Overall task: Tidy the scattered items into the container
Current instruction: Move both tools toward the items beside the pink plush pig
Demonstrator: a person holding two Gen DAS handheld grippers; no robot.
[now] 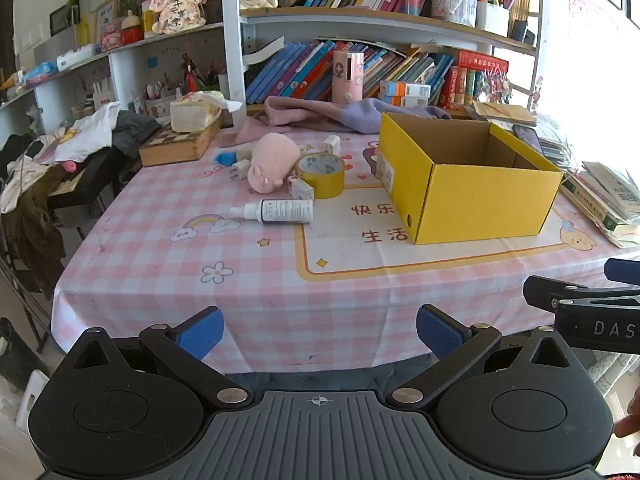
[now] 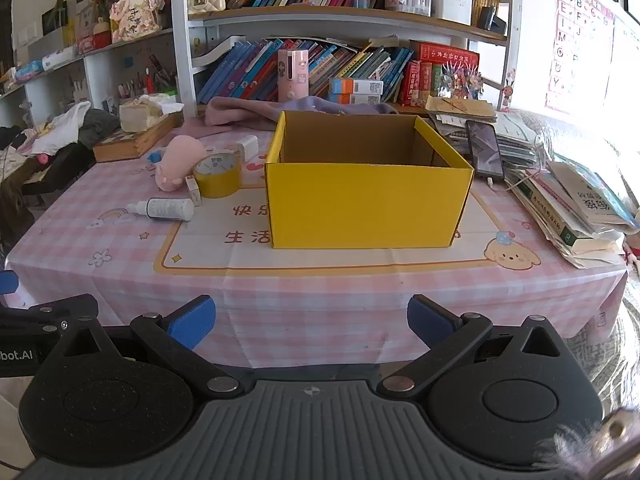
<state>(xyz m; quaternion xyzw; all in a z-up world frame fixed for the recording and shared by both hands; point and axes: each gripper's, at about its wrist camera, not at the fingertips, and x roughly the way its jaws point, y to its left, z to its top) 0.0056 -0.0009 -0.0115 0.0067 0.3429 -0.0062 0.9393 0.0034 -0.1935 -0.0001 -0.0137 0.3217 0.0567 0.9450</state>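
table, pink checked cloth (image 1: pixel 168 280), viewed from its near edge; contents listed left to right.

far left: wooden box (image 1: pixel 176 146) with a pale tissue pack (image 1: pixel 192 114) resting on it.

left of centre, a loose cluster: white plug adapter (image 1: pixel 239 169); pink plush toy (image 1: pixel 272 162) lying on the cloth; second white adapter (image 1: pixel 332 145) behind it; roll of yellow tape (image 1: pixel 321 174) flat, just beside the plush; small white carton (image 1: pixel 301 188) touching the tape's near side; white spray bottle (image 1: pixel 276 211) on its side in front of the group, nozzle pointing left. all of these lie outside the container.

centre right: yellow cardboard box (image 1: pixel 480 204), open top, upright; no contents can be seen inside from either view.

far right: dark phone (image 2: pixel 484 148) on a stack of books and papers (image 2: pixel 560 208).

behind: pink and lilac cloth (image 1: pixel 320 114) along the table's back edge, bookshelves (image 1: pixel 360 16) beyond.

left gripper (image 1: pixel 319 330): short of the near table edge, blue pads (image 1: pixel 202 332) spread wide, nothing between them.

right gripper (image 2: pixel 311 320): alongside, facing the yellow box, pads (image 2: pixel 192 320) likewise spread wide, holding nothing.
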